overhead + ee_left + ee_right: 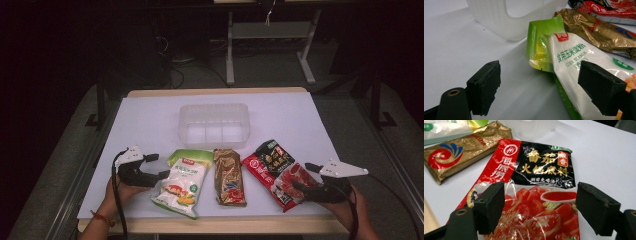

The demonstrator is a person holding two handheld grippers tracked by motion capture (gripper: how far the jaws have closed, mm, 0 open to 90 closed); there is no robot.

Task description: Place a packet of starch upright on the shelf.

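Black jaws stand spread on both: our left hand-held gripper (156, 166) beside the starch bag (181, 183), our right hand-held gripper (305, 176) over the red pouch (275, 170). Slick film may slip or crumple, we judge. We count three packets, gold one (229, 176) between, one tub (214, 125) behind, on the worktop (150, 125).

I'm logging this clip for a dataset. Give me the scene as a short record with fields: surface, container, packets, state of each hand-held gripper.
surface: white table
container: clear plastic bin, empty, behind the packets
packets: corn starch bag, gold packet, red tomato hotpot base packet, side by side
left hand-held gripper: open, at the corn starch bag's edge
right hand-held gripper: open, over the red packet's edge
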